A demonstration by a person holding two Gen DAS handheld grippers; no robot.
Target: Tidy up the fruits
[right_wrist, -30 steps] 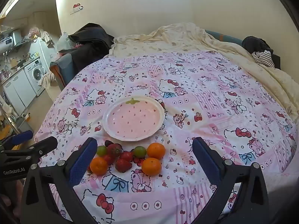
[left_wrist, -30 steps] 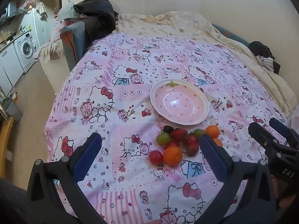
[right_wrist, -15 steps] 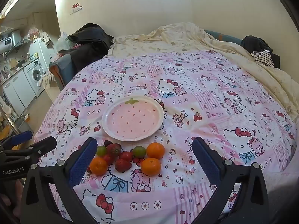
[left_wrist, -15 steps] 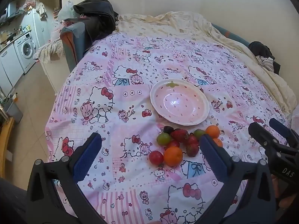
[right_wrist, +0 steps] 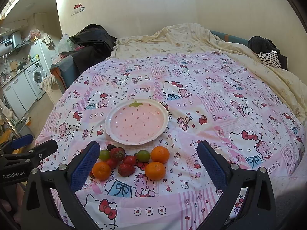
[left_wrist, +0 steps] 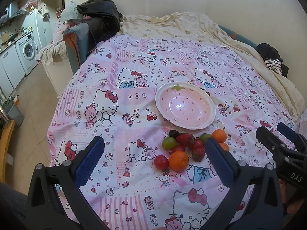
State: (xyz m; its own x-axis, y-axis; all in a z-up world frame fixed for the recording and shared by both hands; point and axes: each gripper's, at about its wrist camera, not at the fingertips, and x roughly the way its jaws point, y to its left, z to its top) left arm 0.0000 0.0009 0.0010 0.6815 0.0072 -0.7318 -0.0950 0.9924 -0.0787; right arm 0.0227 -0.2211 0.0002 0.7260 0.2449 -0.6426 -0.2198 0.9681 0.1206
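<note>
A pink strawberry-pattern plate (left_wrist: 209,105) (right_wrist: 165,115) lies empty on the Hello Kitty bedspread. Just in front of it sits a cluster of fruit: oranges (left_wrist: 178,160) (right_wrist: 155,170), strawberries (left_wrist: 185,139) (right_wrist: 126,169), green grapes (left_wrist: 168,142) (right_wrist: 143,155), red cherry tomatoes (left_wrist: 161,162) and a dark grape (left_wrist: 173,133). My left gripper (left_wrist: 153,159) is open and empty, held above the bed in front of the fruit. My right gripper (right_wrist: 148,164) is open and empty, also in front of the fruit. Each gripper shows at the edge of the other's view.
A cream blanket (right_wrist: 182,38) is bunched at the far side of the bed. Dark clothes (left_wrist: 99,7) lie on a blue chair at the far left. Striped clothing (right_wrist: 268,56) lies at the far right. A washing machine (left_wrist: 26,49) stands beyond the bed's left edge.
</note>
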